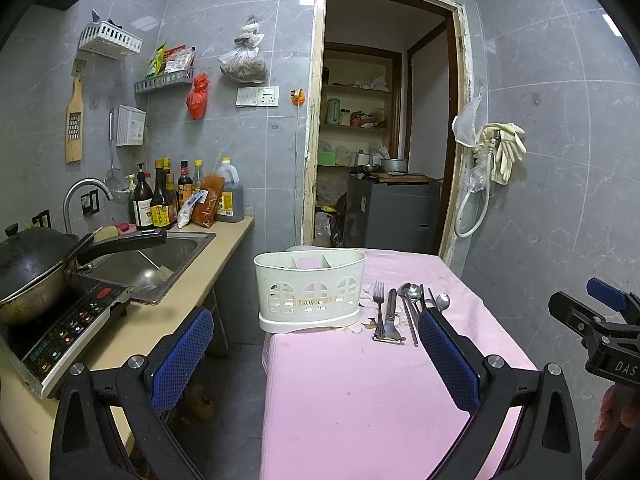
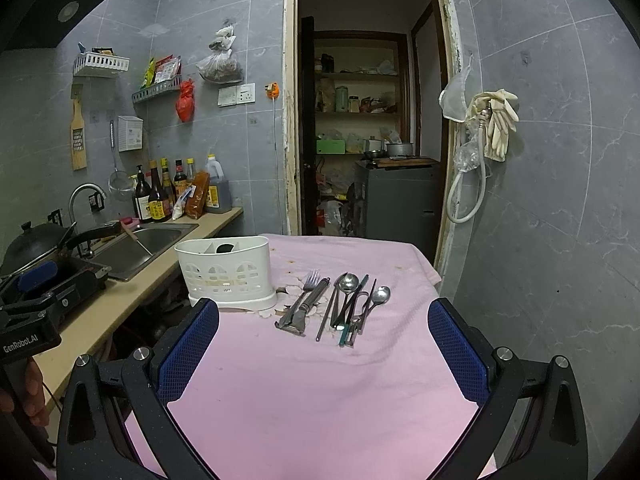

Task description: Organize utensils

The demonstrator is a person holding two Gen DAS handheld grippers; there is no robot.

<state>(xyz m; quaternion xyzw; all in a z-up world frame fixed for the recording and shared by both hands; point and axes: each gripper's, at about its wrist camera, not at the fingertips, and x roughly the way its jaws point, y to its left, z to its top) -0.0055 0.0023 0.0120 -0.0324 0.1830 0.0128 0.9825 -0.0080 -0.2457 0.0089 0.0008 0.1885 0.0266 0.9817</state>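
I am facing a tangled risk: the fork (image 2: 310, 282), peeler (image 2: 306, 306), spoons (image 2: 347, 283) and chopsticks (image 2: 326, 312) are lying overlapped on the pink cloth (image 2: 320, 400), just beside the white caddy (image 2: 226, 270), so a careless pinch may be lifting two pieces or dragging the cloth. I am holding the right gripper (image 2: 323, 354) and the left gripper (image 1: 316, 356) low over the near edge, both aimed forward, fingers spread wide and carrying nothing.

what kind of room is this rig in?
Most likely a small home kitchen: a counter with a steel sink, a wok on an induction cooker, sauce bottles against the tiled wall, and a pantry-like room beyond the doorway.
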